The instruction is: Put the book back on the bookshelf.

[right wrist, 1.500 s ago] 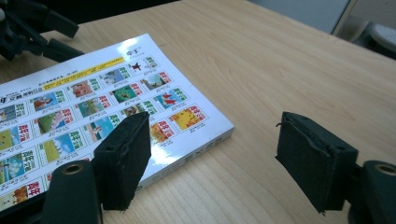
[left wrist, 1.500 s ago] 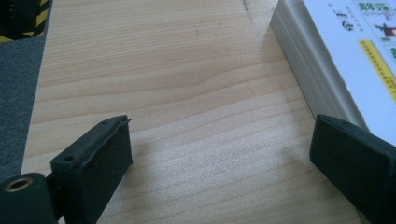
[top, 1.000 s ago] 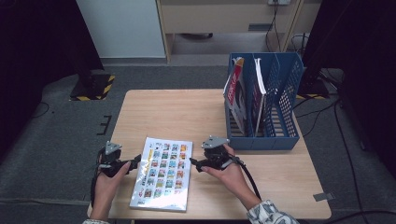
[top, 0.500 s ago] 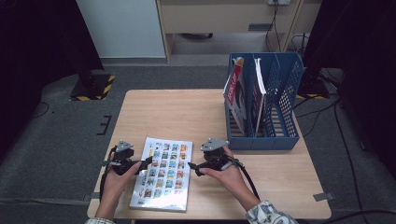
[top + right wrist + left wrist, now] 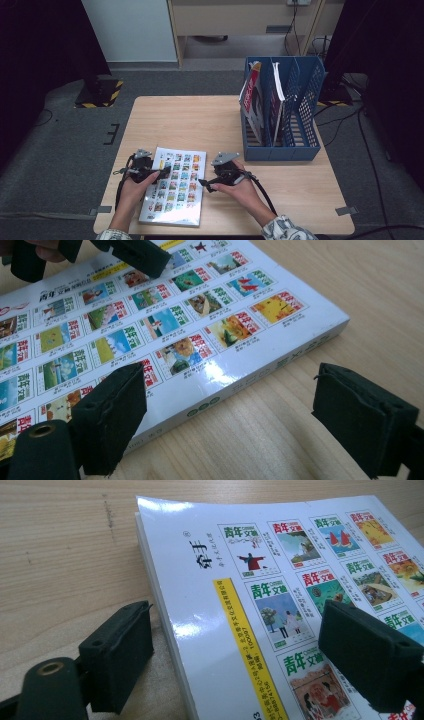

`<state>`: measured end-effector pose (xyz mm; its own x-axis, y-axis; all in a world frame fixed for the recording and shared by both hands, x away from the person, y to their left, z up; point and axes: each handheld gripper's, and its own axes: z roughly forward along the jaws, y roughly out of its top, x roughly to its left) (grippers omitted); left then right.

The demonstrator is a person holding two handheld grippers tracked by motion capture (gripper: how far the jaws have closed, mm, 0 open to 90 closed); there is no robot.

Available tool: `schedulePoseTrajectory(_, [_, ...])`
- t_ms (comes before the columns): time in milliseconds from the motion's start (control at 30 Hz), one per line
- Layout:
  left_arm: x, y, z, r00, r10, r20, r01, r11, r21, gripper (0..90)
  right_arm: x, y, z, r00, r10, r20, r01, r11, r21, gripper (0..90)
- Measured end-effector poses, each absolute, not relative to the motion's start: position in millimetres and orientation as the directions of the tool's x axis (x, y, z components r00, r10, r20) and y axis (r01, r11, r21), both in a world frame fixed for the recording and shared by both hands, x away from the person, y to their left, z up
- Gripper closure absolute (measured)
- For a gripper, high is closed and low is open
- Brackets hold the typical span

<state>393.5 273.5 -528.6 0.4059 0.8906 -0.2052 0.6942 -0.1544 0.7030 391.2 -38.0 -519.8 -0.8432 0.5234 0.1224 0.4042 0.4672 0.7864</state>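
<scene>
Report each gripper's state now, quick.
Left gripper: open, jaws astride the left edge of the book, not clamped; they have just been closing a little.
Right gripper: open at the book's right edge, holding nothing.

Both forearms are coming in from the bottom edge of the high view, angling toward the lower middle. The black two-jaw left gripper (image 5: 159, 175) is sitting at lower left of centre, its jaws gaping after just closing in a touch, one black pad (image 5: 117, 662) low at the frame's left. The black two-jaw right gripper (image 5: 204, 183) is facing it from the right, jaws closing slightly too, nothing pinched.
</scene>
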Motion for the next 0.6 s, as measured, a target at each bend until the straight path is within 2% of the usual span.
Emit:
schedulePoseTrajectory(200, [393, 271, -528, 0.399, 0.892, -0.212, 0.698, -0.145, 0.701, 17.0, 394, -33, -527, -0.846, 0.513, 0.144, 0.421, 0.478, 0.771, 13.3])
schedulePoseTrajectory(433, [388, 268, -517, 0.37, 0.912, -0.177, 0.679, -0.136, 0.721, 23.9, 396, -22, -534, -0.841, 0.509, 0.183, 0.45, 0.472, 0.758, 15.0])
schedulePoseTrajectory(600, [381, 270, -502, 0.413, 0.882, -0.226, 0.643, -0.107, 0.758, 33.2, 393, -15, -537, -0.834, 0.518, 0.189, 0.457, 0.458, 0.762, 13.5])
